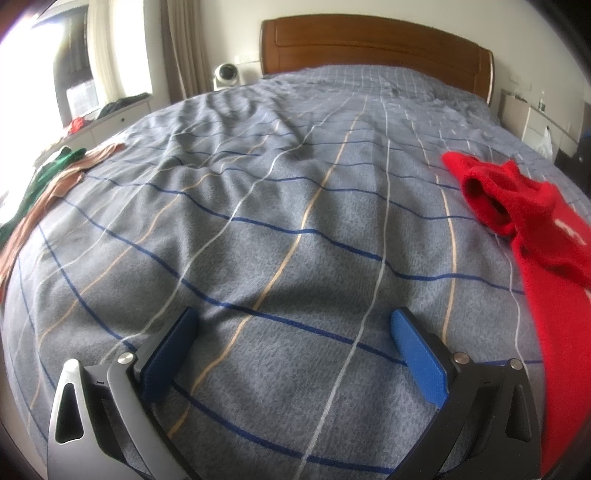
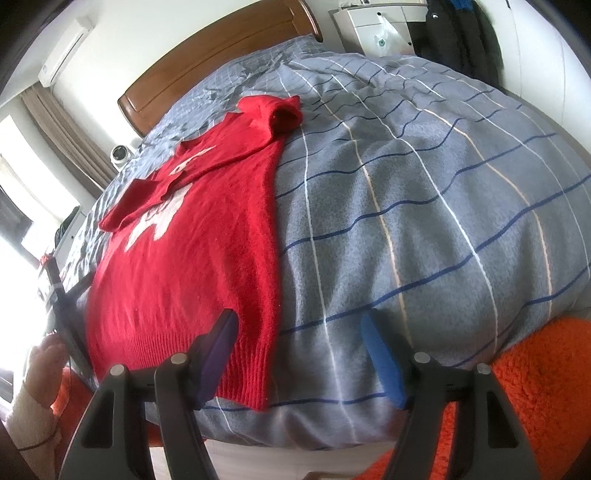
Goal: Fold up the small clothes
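A small red knitted sweater (image 2: 192,236) with a white pattern lies flat on the grey checked bedspread (image 2: 424,206), one sleeve folded across its chest and its collar toward the headboard. In the left wrist view the red sweater (image 1: 532,236) runs along the right edge. My right gripper (image 2: 299,350) hovers open over the sweater's ribbed hem corner, its left finger above the knit and nothing between the pads. My left gripper (image 1: 293,343) is open above bare bedspread (image 1: 280,221), left of the sweater. A hand (image 2: 44,354) with the other gripper shows at the lower left of the right wrist view.
Green and tan garments (image 1: 48,181) lie at the bed's left edge. A wooden headboard (image 1: 369,44) stands at the far end, a white round device (image 1: 224,75) beside it. An orange fluffy fabric (image 2: 535,373) sits below the bed's near edge. White drawers (image 2: 380,26) stand by the far right.
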A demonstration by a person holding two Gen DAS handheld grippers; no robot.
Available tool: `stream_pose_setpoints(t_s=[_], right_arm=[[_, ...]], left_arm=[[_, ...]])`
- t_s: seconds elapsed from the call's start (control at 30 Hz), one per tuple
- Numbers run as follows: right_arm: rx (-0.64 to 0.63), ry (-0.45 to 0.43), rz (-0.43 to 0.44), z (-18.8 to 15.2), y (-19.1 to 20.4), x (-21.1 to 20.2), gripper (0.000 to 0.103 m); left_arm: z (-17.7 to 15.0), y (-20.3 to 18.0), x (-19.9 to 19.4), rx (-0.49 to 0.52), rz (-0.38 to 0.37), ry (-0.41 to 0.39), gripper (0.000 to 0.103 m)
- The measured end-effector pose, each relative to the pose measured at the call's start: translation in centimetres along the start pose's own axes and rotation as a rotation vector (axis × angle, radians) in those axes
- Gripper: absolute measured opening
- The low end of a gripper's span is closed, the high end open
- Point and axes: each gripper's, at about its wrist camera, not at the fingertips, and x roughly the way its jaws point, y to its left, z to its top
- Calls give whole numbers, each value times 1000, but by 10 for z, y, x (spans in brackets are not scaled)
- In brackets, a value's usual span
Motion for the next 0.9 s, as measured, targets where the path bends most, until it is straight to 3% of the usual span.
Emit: stream_pose_setpoints(t_s=[0.23,0.37,0.47,0.6,0.67,0.77,0.83,0.9], right_arm=[[-34,1,-4,0,7,1,69],[-79,-6,-9,-2,15,-1,69],[-105,-23,-15,-2,19,-6,69],[-140,-21,-19,4,30,-8,69],[-218,-24,2,20,47,-9,69],[-386,-56,-27,52,77,-7,69],[-533,-75,-59,87,107,9,69],[-678,-77,-91,110,136,36,69]], left_arm=[[1,5,0,-13,-16,3,103],[6,5,-3,-6,-50,96,103],[4,6,-10,-67,-72,148,103],[1,-2,-21,15,-49,217,103],[0,-3,-38,6,-63,207,102],[-12,-3,-76,-4,-128,60,103],[-24,-2,-81,1,-132,12,103],[-32,-2,-71,-5,-109,44,103]])
